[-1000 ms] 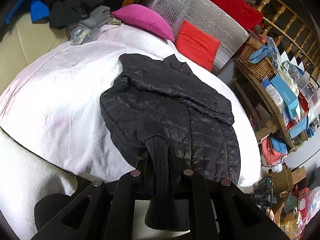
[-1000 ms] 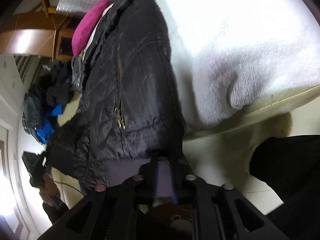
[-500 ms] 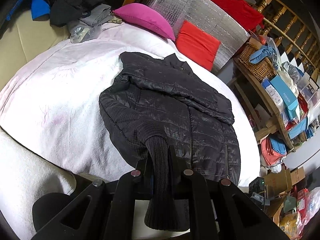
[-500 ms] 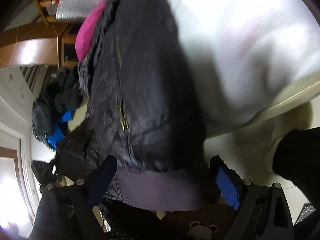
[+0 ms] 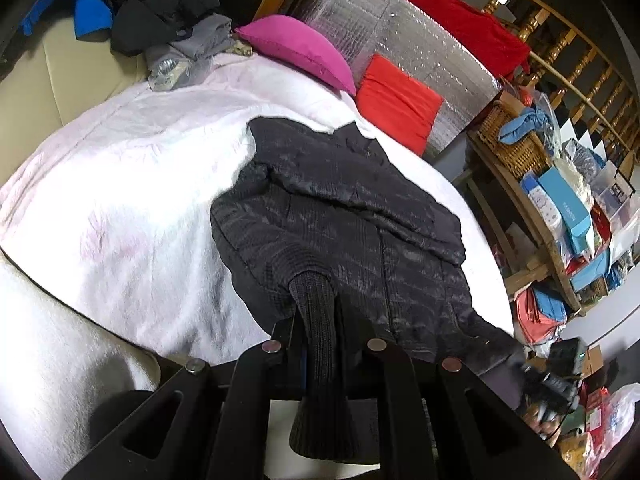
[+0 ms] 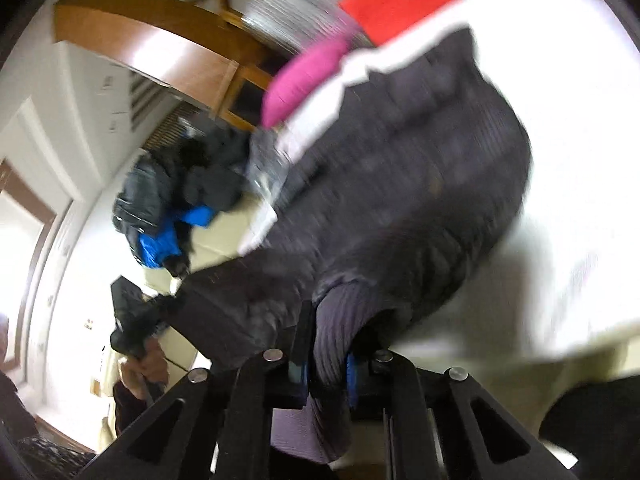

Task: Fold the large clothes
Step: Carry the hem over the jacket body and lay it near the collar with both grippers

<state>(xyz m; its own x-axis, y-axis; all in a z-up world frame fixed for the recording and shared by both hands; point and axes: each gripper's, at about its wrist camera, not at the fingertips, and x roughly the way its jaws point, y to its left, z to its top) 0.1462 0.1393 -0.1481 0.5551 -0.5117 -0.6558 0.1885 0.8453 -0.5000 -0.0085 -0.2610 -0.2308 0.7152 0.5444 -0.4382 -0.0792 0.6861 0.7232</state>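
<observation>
Since the earlier frame, the right gripper (image 6: 324, 364) has released the jacket's hem, its jaws spreading wide, and has just closed again; the jaws now pinch a ribbed knit band of the black jacket (image 6: 400, 184), and the view has rolled. Left gripper (image 5: 320, 344): no change, jaws pressed together on the ribbed knit cuff (image 5: 316, 320), which hangs down between them. The jacket (image 5: 344, 224) is black, quilted and glossy, with dark ribbed trim. It lies flat on the bed (image 5: 120, 200), over a white fleecy cover, near edge reaching the grippers, a sleeve folded across its upper part. Beyond it lie a magenta pillow (image 5: 300, 52) and a red cushion (image 5: 396, 96).
</observation>
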